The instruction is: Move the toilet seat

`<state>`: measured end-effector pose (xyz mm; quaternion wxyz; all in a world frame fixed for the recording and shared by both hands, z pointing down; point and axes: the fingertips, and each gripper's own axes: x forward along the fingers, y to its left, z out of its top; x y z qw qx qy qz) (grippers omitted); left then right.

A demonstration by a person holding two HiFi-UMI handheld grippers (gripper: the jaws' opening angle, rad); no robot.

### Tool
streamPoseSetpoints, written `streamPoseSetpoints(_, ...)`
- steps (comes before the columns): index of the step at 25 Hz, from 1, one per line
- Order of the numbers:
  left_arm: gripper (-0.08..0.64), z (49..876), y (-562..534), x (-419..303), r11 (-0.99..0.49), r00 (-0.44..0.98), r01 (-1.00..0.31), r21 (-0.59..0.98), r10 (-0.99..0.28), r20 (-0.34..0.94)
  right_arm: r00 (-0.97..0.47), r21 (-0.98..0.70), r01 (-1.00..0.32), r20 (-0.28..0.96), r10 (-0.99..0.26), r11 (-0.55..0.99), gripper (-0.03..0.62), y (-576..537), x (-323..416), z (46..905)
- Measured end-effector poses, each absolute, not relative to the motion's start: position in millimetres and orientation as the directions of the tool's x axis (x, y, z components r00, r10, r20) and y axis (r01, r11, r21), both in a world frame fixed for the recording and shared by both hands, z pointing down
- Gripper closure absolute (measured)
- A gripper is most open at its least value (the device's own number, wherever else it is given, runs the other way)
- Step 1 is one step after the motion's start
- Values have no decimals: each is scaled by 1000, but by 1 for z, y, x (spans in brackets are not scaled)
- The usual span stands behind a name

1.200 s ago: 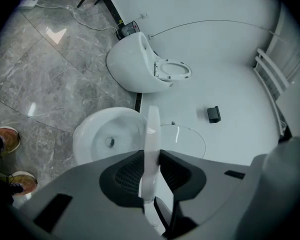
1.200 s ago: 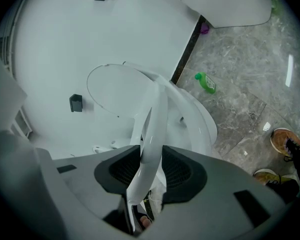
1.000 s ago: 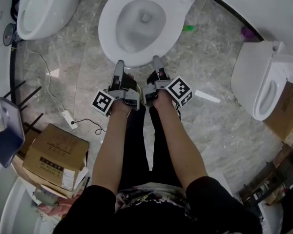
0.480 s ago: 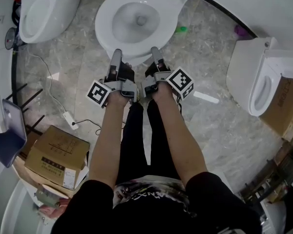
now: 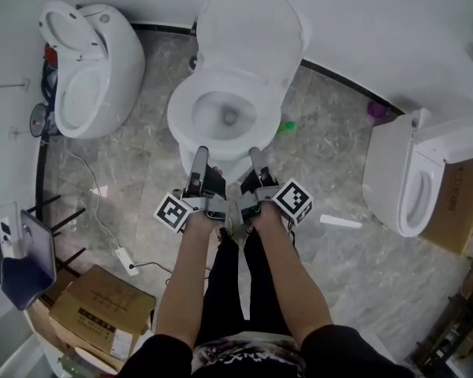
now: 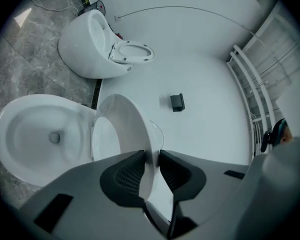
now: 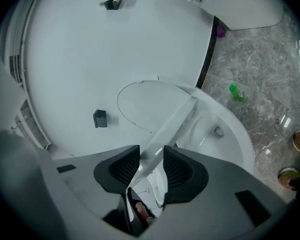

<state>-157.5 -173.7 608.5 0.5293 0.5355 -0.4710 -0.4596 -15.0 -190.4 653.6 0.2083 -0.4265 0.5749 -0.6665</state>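
Over the bowl of the middle toilet [image 5: 181,110], the toilet seat [image 6: 133,125], a glossy white ring, is held tilted up off the rim, apart from the upright lid [image 5: 248,34]. Its front edge is clamped by the left gripper [image 6: 151,156] and the right gripper [image 7: 151,155], set side by side.

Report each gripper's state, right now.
Left gripper: closed on the toilet seat.
Right gripper: closed on the same toilet seat.
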Motion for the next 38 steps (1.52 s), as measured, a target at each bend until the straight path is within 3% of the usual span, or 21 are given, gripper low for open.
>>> streamPoseSetpoints(17,445,556,-248,-147,-103,199,-54,993,-976,-90,-540,-961,-177,274,-796,-211,451,-253,-5,608)
streamPoseSetpoints(38,448,519,-328,-141,-222,362,-19,975,-911,-200,-337,-975,-165,197,-921,-149,451,-320,3,573)
